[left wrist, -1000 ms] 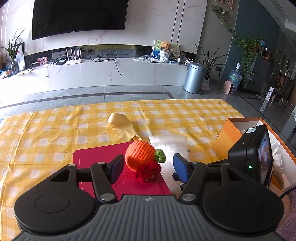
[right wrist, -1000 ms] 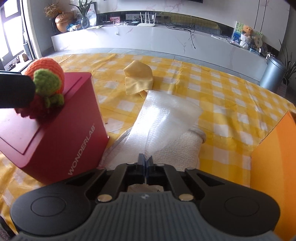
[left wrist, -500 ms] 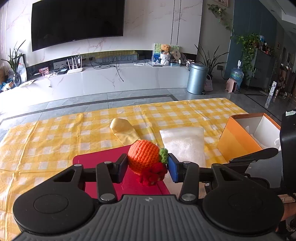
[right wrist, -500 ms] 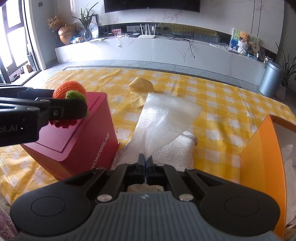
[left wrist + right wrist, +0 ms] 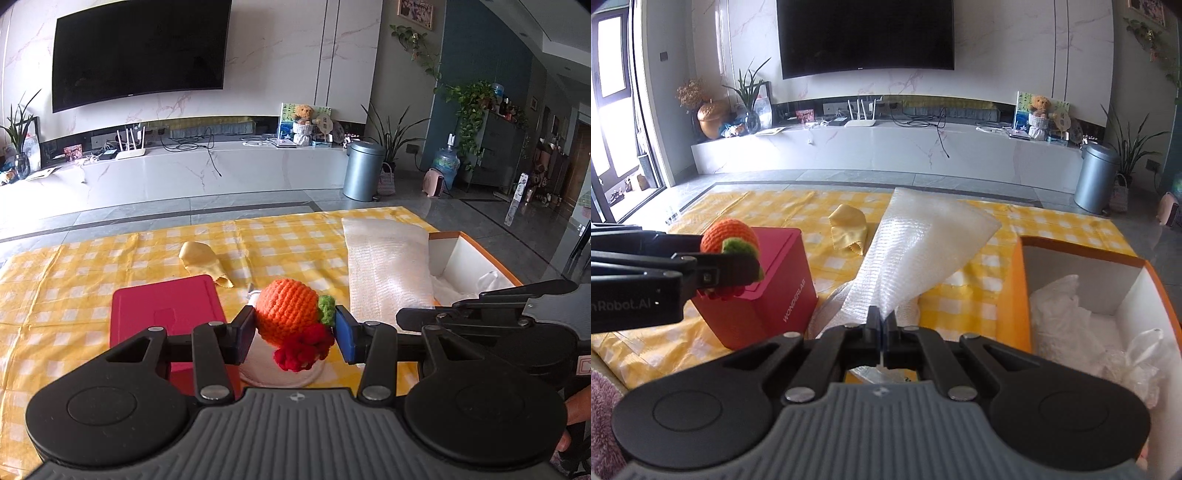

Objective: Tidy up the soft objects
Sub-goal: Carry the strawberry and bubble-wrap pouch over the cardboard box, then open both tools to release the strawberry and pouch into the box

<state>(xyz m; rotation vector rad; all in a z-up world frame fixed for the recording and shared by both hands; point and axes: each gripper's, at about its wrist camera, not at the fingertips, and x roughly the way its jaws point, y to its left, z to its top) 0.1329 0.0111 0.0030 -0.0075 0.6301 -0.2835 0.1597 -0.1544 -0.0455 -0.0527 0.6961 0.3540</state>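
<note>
Yellow checked cloth (image 5: 92,266) on floor; wall TV (image 5: 136,51) behind.

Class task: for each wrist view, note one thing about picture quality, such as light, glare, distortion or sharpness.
Left wrist view: fisheye bends the television edges; the crocheted orange toy between the fingers is sharp; daylight washes out the floor at far left. Right wrist view: the window at left is blown out to white; the white foam sheet shows its ribbing clearly; the orange box wall curves near the edge.
</note>
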